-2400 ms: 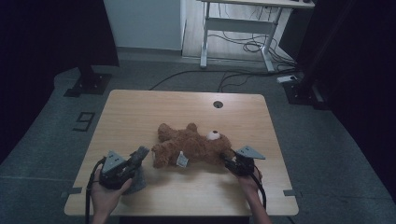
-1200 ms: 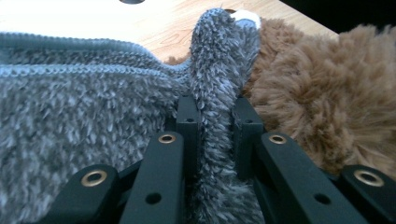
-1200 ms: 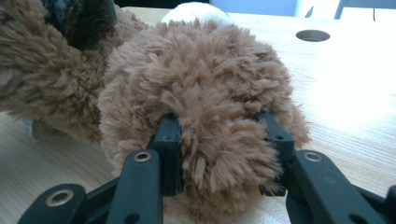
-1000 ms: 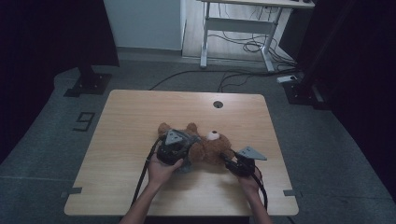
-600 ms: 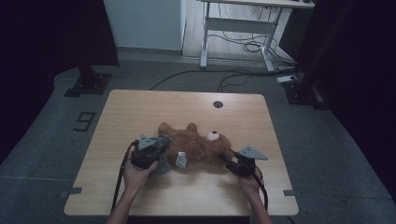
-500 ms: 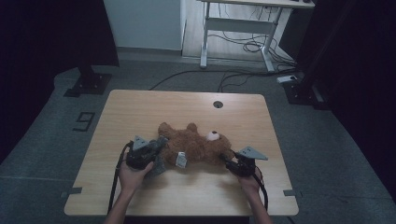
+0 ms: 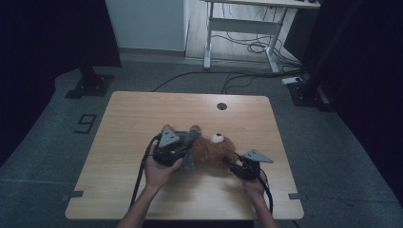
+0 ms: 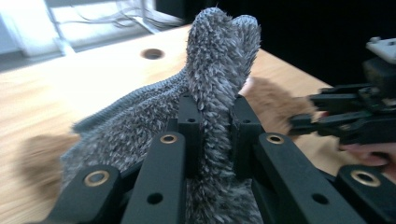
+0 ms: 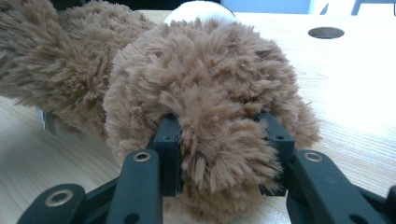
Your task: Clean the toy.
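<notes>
A brown teddy bear [image 7: 215,151] lies on the wooden table [image 7: 142,118], its white muzzle [image 7: 217,138] facing up. My left gripper [image 7: 183,145] is over the bear's left part, shut on a grey fuzzy cloth [image 7: 191,161]. In the left gripper view the grey fuzzy cloth [image 8: 219,56] stands up between the black jaws of the left gripper [image 8: 212,109]. My right gripper [image 7: 229,162] is at the bear's right side. In the right gripper view the right gripper [image 9: 217,135] is shut on a tuft of the bear's brown fur [image 9: 205,93].
A round cable hole [image 7: 222,106] sits near the table's far edge. Beyond the table stand a white desk frame [image 7: 237,28] and floor cables [image 7: 228,76]. Dark stands flank the table on both sides.
My left gripper, holding the grey cloth, swung out to the left and has come back right and up against the bear. The right gripper and the bear have stayed put.
</notes>
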The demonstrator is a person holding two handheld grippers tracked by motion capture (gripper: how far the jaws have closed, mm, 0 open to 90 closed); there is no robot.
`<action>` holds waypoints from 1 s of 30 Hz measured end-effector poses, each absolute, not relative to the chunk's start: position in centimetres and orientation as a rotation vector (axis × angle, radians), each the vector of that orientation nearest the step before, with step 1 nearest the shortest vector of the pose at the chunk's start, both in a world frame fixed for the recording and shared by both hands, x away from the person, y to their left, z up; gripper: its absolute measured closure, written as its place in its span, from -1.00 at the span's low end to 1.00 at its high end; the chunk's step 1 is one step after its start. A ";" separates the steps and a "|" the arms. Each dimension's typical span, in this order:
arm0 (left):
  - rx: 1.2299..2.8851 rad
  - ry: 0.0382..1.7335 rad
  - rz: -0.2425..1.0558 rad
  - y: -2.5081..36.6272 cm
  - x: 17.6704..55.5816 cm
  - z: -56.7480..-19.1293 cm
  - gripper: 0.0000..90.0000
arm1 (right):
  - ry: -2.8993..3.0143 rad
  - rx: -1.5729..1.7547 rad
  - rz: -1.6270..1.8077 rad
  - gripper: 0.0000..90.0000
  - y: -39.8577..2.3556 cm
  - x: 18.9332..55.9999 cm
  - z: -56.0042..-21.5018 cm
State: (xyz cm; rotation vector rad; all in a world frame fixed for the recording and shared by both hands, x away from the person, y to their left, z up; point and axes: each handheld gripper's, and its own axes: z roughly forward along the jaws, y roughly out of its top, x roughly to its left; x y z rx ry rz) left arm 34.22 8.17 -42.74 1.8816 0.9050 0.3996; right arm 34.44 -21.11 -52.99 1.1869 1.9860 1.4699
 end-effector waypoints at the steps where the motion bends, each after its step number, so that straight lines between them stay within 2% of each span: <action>1: 1.882 0.915 0.361 7.7 34.7 -43.2 0.73 | 1.986 1.187 1.470 0.33 -21.1 34.4 -53.0; 4: 1.894 0.950 0.255 7.0 35.7 -45.1 0.73 | 1.986 1.185 1.465 0.33 -21.1 34.4 -53.0; 6: 1.926 0.979 0.245 7.1 36.2 -47.1 0.73 | 1.985 1.183 1.464 0.34 -21.1 34.4 -53.0; 9: 1.857 0.998 0.181 8.5 36.2 -47.9 0.75 | 1.996 1.172 1.463 0.34 -21.1 34.4 -53.0; 16: 1.869 1.029 0.356 12.0 35.1 -47.1 0.75 | 2.002 1.172 1.484 0.34 -21.3 34.5 -53.0; 25: 1.812 1.174 0.386 17.5 34.9 -48.6 0.75 | 2.007 1.162 1.508 0.34 -21.4 34.5 -53.2; 30: 1.760 1.110 0.424 17.0 34.1 -45.0 0.74 | 2.003 1.168 1.521 0.34 -21.5 34.5 -53.2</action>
